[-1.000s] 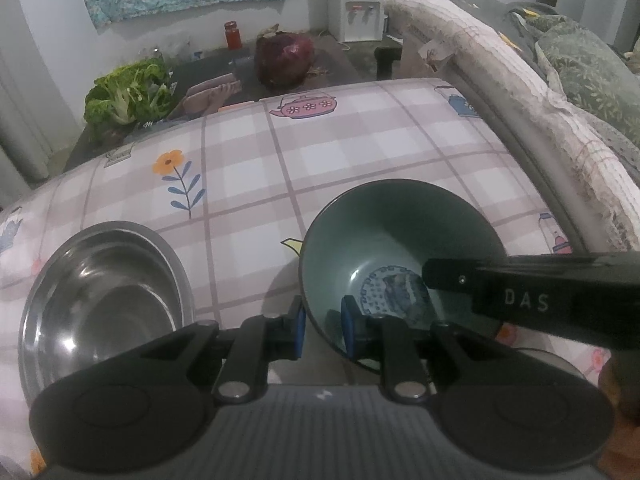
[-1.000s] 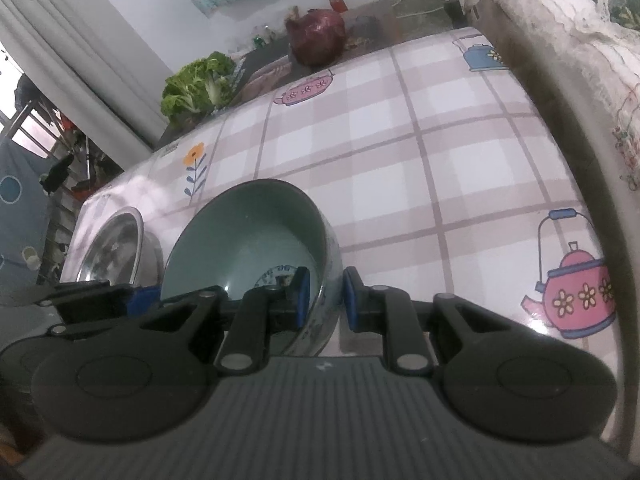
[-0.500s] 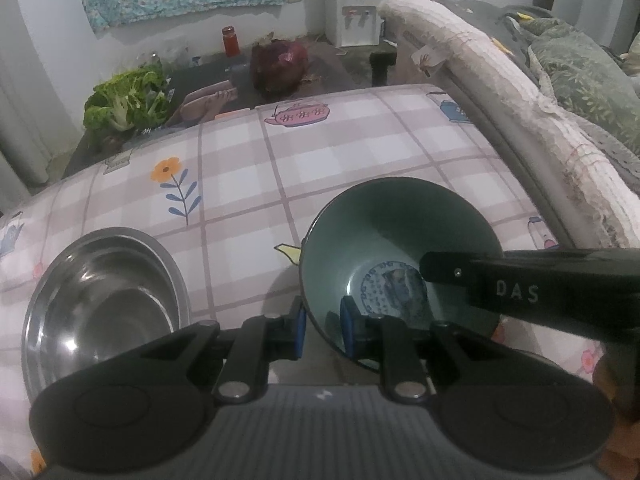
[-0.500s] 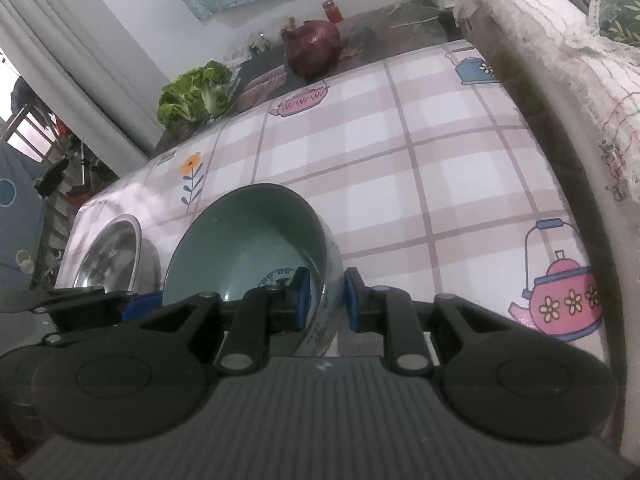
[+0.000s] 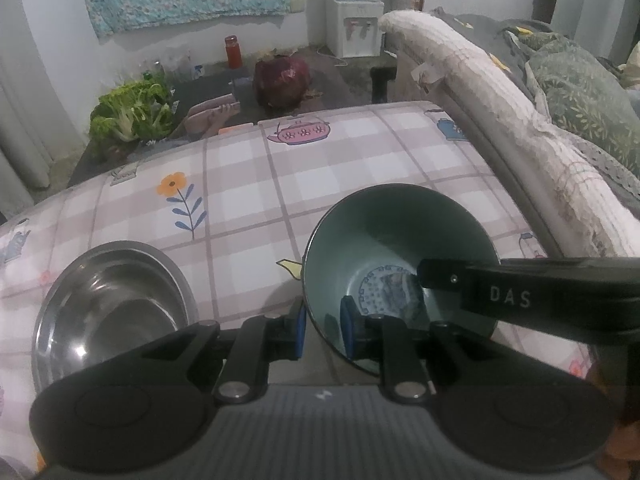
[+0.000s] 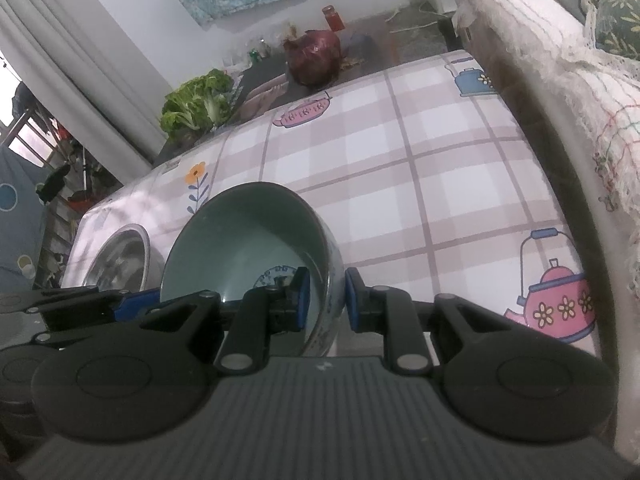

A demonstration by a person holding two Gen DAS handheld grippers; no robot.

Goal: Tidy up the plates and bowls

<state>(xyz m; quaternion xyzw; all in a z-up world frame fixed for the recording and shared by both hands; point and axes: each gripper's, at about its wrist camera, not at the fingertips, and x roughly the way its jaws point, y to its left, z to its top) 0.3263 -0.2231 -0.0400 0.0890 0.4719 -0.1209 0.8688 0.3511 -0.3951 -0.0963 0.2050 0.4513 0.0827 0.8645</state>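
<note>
Two bowls were on the checked tablecloth (image 5: 360, 168): one green bowl (image 5: 400, 248) and one steel bowl (image 5: 108, 300) nearer its left edge. The left gripper (image 5: 323, 328) pinched the green bowl's near-left rim; the right gripper (image 6: 327, 300) pinched its right rim. Its far side was tipped up.

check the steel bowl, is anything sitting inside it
No, the steel bowl shows only its bare shiny inside, and it sits on the table apart from the green bowl.
</note>
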